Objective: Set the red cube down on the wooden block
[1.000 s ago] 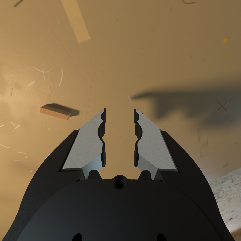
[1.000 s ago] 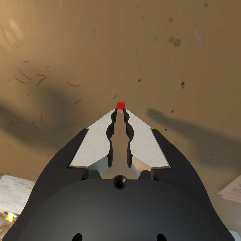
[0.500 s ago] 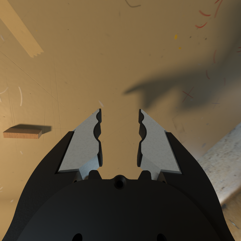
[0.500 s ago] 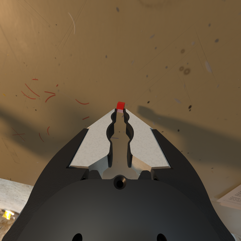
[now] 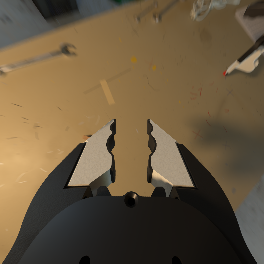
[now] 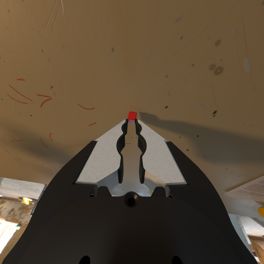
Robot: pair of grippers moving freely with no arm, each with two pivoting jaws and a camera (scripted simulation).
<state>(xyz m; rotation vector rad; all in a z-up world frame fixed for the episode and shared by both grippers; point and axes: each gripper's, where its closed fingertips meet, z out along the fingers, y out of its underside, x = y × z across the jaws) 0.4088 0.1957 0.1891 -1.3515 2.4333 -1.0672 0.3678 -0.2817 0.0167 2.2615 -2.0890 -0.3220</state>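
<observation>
My right gripper (image 6: 131,121) is shut on the small red cube (image 6: 132,115), pinched at the very fingertips and held above the tan worktop. It also shows far off at the upper right of the left wrist view (image 5: 227,72), with the cube (image 5: 224,73) as a red speck at its tip. My left gripper (image 5: 131,121) is open and empty above the worktop. The wooden block (image 5: 86,137) is almost wholly hidden behind my left finger; only a small corner shows at that finger's outer edge.
A wrench (image 5: 38,57) lies at the back left, and a strip of tape (image 5: 107,92) ahead of my left gripper. Metal parts (image 5: 205,7) lie along the back edge. Papers (image 6: 248,188) lie at the right in the right wrist view. Red marks (image 6: 28,95) cover the worktop.
The left gripper has swung and tilted up sharply, its view blurred; the wooden block slid from the left to behind its left finger. The right gripper drifted a little, still holding the cube.
</observation>
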